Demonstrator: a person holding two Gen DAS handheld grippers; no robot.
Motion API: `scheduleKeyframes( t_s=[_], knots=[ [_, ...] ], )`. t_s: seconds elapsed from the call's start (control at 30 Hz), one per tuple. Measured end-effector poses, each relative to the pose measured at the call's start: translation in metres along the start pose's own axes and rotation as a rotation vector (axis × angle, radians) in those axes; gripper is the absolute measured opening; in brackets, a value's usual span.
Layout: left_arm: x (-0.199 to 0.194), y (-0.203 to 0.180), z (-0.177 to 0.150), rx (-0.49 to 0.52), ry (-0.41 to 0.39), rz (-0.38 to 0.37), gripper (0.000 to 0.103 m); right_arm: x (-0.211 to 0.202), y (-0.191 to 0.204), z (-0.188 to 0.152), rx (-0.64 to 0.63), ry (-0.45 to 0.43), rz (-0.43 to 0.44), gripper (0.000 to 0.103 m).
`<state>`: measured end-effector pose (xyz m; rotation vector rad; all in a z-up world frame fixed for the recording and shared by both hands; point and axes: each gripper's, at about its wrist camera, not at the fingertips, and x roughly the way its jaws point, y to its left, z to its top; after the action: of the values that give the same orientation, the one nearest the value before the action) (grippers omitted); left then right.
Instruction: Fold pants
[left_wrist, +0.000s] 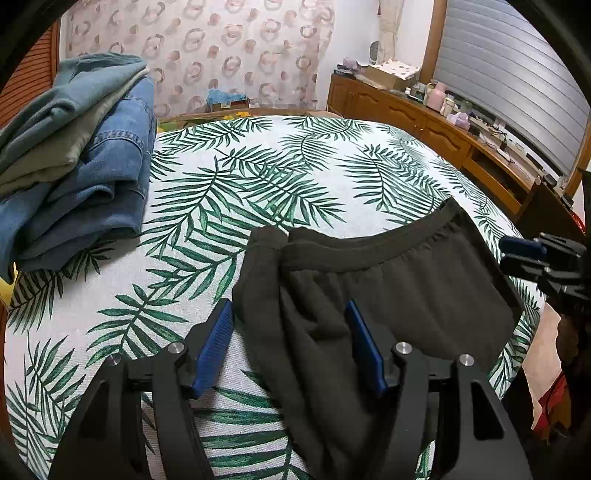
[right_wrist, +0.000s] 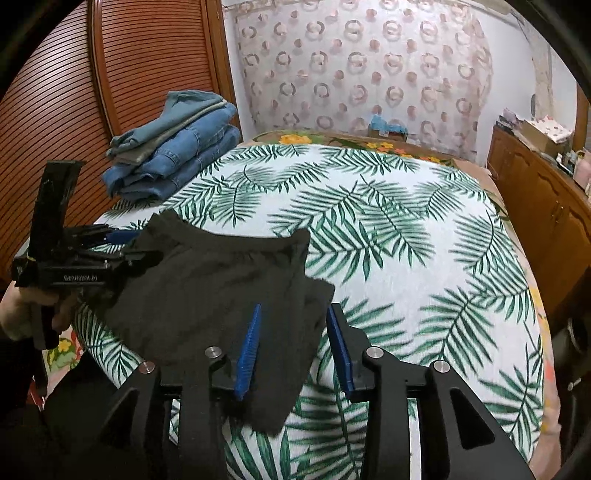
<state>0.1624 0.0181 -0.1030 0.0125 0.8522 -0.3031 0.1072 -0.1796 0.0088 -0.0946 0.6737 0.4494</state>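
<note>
Dark pants (left_wrist: 406, 280) (right_wrist: 214, 280) with an elastic waistband lie folded on the near edge of the bed. My left gripper (left_wrist: 287, 304) stands open over their left side. One blue pad is clear of the cloth and the other rests above it. In the right wrist view a hand holds the left gripper (right_wrist: 136, 245) at the pants' far left corner. My right gripper (right_wrist: 294, 307) is open astride the pants' right edge, with neither pad pressing the cloth. It also shows at the right rim of the left wrist view as the right gripper (left_wrist: 524, 254), beside the waistband.
The bed cover (left_wrist: 277, 166) (right_wrist: 388, 221) is white with green palm leaves. A stack of folded jeans (left_wrist: 81, 155) (right_wrist: 177, 155) sits at the far left corner. A wooden cabinet (left_wrist: 424, 122) (right_wrist: 535, 206) with clutter runs along the right, and a louvred wooden door (right_wrist: 55, 110) stands at the left.
</note>
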Motion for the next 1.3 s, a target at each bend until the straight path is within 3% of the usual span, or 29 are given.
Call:
scheduleKeyframes(
  t_s=[0.5,0.87,1.3],
  knots=[
    [0.0,0.0,0.0,-0.001,0.001,-0.002,0.064,0.032,0.001,0.009,0.051,0.061,-0.026,0.039],
    [0.001,0.0,0.0,-0.004,0.003,-0.003,0.064,0.043,0.007,0.008,0.055,0.013,-0.04,0.039],
    [-0.006,0.024,0.016,-0.101,0.001,-0.037,0.064,0.039,0.01,-0.001,0.046,-0.014,-0.053,0.039]
  ],
)
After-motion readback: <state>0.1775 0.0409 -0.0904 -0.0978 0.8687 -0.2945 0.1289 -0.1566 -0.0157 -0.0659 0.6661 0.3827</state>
